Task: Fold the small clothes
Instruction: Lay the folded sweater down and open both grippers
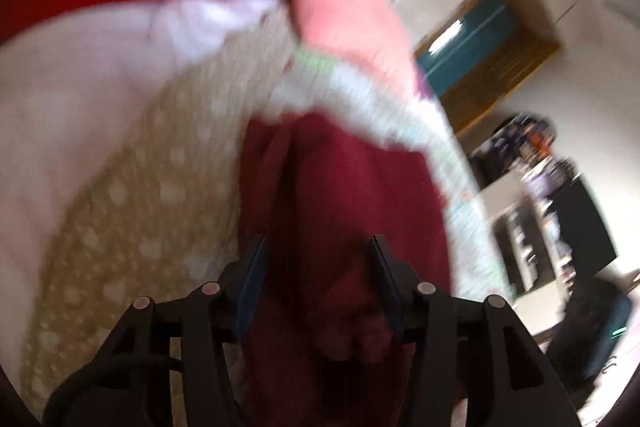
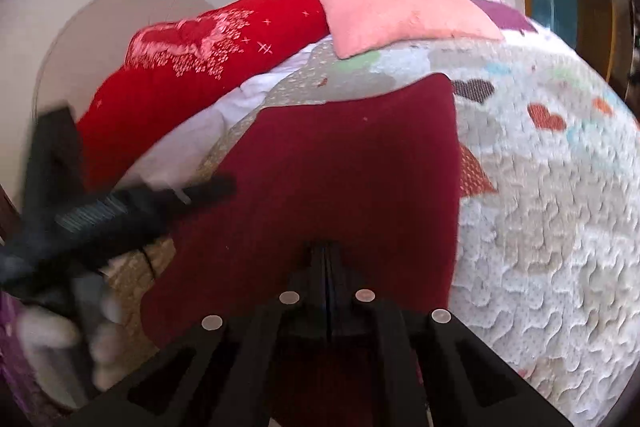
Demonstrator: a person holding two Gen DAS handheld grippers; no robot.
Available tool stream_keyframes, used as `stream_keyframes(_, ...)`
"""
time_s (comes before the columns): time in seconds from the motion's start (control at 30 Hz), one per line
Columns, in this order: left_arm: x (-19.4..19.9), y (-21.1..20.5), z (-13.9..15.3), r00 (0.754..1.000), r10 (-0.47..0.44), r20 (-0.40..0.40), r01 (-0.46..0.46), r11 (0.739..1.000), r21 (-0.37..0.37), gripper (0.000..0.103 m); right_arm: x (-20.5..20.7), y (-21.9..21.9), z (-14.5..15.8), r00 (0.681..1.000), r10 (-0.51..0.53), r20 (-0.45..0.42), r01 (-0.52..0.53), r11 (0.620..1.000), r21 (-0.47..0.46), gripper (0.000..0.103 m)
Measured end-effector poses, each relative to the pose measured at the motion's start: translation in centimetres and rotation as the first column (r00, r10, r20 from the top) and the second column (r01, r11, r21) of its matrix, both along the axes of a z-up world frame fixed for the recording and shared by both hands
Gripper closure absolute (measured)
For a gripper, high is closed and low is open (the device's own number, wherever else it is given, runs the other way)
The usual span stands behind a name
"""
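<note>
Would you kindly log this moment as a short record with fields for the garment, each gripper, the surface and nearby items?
garment: dark red cloth, spread on the bed
left gripper: open, fingers on either side of a fold of the cloth
right gripper: shut on the near edge of the cloth
surface: quilted bedspread with heart patches
nearby: pink pillow and bright red patterned pillow at the far end
image quality: left wrist view blurred

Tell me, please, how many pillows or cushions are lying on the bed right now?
2: a red patterned pillow at the bed's far left, and a pink cushion beside it to the right. Others may be hidden.
</note>
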State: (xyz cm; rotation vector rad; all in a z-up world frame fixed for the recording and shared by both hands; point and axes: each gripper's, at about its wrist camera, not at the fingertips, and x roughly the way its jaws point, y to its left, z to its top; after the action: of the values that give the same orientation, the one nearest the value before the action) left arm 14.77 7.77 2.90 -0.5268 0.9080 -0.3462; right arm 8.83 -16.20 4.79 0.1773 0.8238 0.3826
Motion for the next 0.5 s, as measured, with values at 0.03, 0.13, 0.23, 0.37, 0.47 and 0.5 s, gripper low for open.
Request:
stream_keyframes(0.03, 0.2, -0.4, -0.5, 1.000, 0.001, -0.001, -0.001, 1.000, 0.025, 0.052, 0.0, -0.1, 0.1, 1.000, 0.003, -0.002, -0.003, 1.000, -0.003, 0.099)
stream_keyframes(0.13, 0.0, -1.4, -0.1, 1.000, -0.006, 0.023, 0.003, 0.994, 0.109, 0.051, -0.3, 0.1, 1.0, 1.000, 0.019, 0.008, -0.019, 0.998, -0.054, 0.096)
stream_keyframes(0.23, -0.2, -1.4, -0.2, 0.999, -0.008, 0.033, 0.004, 0.993, 0.117, 0.051, -1.6, -1.4, 2.5, 0.997, -0.028, 0.076, 0.035, 0.995, -0.088, 0.044)
stream_keyframes(0.37, -0.2, 0.5, 0.1, 1.000, 0.004, 0.024, -0.004, 1.000, -0.018, 0.051, -3.0, -4.3, 2.5, 0.987, -0.123, 0.099, 0.133, 0.986, -0.099, 0.029)
stream_keyframes(0.47, -1.0, 1.7, 1.8, 0.995, 0.042, 0.087, -0.036, 0.997, -0.064, 0.051, -3.4, -5.5, 1.8, 0.986, -0.151, 0.077, 0.158, 0.983, -0.098, 0.029)
stream_keyframes(0.5, -1.4, 2.1, 2.5, 0.991, 0.058, 0.119, -0.052, 0.997, -0.056, 0.051, -3.6, -5.8, 1.5, 0.985, -0.159, 0.069, 0.165, 0.982, -0.092, 0.029)
